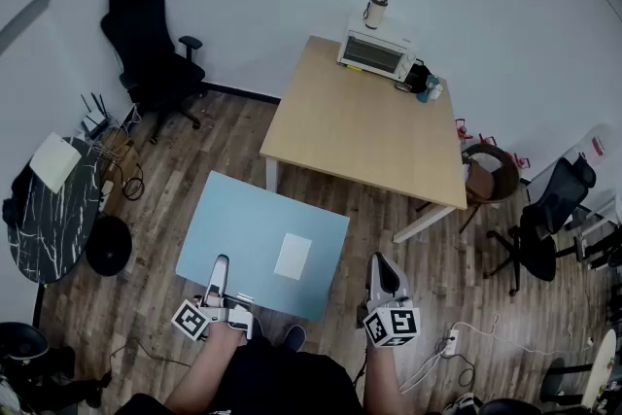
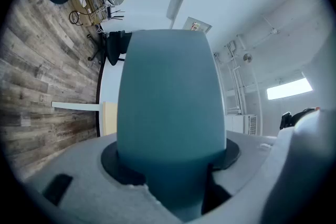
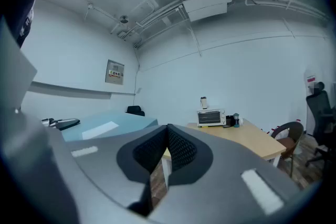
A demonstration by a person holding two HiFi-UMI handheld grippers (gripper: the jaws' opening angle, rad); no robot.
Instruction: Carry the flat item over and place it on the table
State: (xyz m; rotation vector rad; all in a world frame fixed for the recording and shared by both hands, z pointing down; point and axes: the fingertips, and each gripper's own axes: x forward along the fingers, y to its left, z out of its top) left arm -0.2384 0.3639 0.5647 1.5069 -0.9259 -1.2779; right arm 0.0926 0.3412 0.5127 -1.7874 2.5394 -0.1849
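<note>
The flat item is a light blue board [image 1: 258, 243] with a white label [image 1: 293, 256], held level above the wooden floor. My left gripper [image 1: 219, 282] is shut on its near edge. In the left gripper view the board [image 2: 170, 97] stands between the jaws and fills the middle. My right gripper [image 1: 381, 277] is shut with nothing in it, just off the board's near right corner. In the right gripper view the pads [image 3: 176, 147] meet, and the board [image 3: 105, 126] lies to the left. The wooden table [image 1: 364, 121] stands beyond the board.
A toaster oven [image 1: 374, 53] and small items sit at the table's far end. A black office chair [image 1: 146, 44] is at the back left and a round dark table [image 1: 53, 209] at the left. More chairs [image 1: 544, 219] stand at the right. A power strip [image 1: 449, 342] lies on the floor.
</note>
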